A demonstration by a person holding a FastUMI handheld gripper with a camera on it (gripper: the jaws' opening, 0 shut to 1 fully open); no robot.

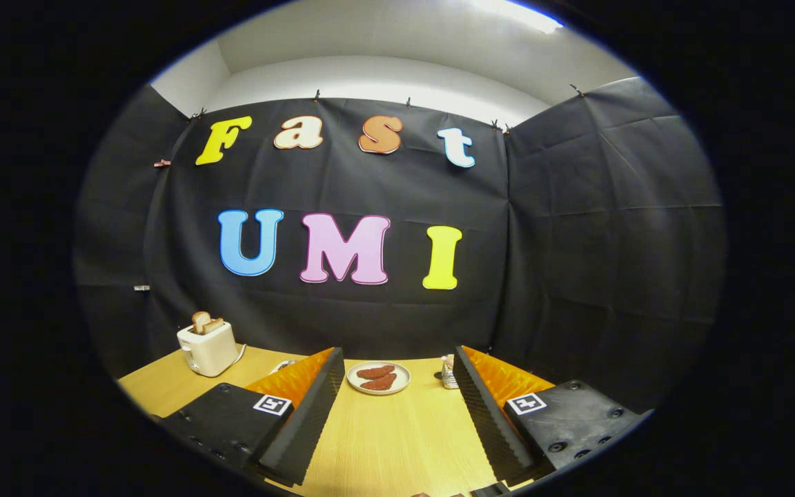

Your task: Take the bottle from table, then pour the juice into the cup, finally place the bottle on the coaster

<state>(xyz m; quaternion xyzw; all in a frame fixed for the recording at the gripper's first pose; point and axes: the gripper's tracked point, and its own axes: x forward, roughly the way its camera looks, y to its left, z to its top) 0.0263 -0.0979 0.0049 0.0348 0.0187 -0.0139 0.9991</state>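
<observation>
Claw: your claw (397,386) stands wide open, its two fingers spread apart over the table with nothing between them but bare wood.

Table: the wooden table (397,442) runs forward between the fingers to the black cloth wall.

Plate: a small round plate (378,378) sits just ahead of your fingertips, between them and a little toward the left finger. It holds two reddish-brown pieces of food lying side by side.

Small container: a short container with a pale lid and printed sides (448,373) stands upright just beside the tip of your right finger, to the right of the plate and apart from it. You cannot tell from here what is in it, nor whether it is the cup or the bottle named in your task.

Dark spot: a small dark round item (438,375) lies on the table between the plate and the small container; too small to identify, possibly the coaster.

Toaster: a cream toaster (207,348) stands well off to the left, beyond your left finger, near the wall. Two slices of toast (205,322) stick up from its slots. A pale cord trails from its right side onto the table.

Behind left finger: a pale object (286,364) peeks past the left fingertip, mostly hidden.
</observation>
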